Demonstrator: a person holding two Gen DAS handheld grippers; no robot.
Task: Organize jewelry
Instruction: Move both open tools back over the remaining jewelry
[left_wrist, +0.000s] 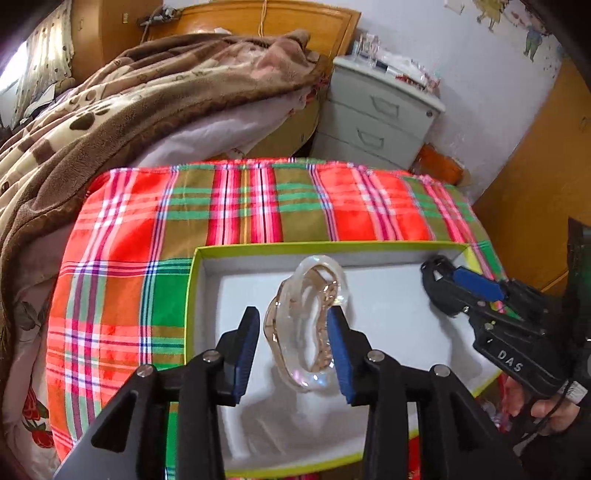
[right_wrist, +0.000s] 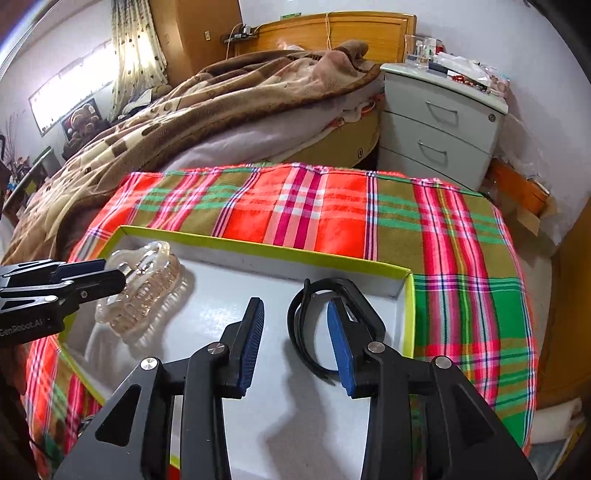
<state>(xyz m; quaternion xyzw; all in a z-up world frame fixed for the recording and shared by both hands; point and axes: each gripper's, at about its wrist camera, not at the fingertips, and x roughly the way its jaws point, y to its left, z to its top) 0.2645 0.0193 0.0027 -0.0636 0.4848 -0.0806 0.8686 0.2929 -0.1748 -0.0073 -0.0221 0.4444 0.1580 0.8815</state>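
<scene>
Looks nearly done — the clear hair claw (left_wrist: 306, 325) sits mid-box and the black band (right_wrist: 325, 328) at 3 o'clock inside the white box (left_wrist: 388, 254). Left hand-held gripper (left_wrist: 293, 354) and right hand-held gripper (right_wrist: 295, 343) both released, jaws straddling them, not pinching.

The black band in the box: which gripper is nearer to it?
Right. The right gripper stands open around the black band; the left gripper is across the box, at the clear hair claw.

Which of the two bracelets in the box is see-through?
The clear bracelet between the left claw's open jaws; the black bracelet by the right claw is opaque.
</scene>
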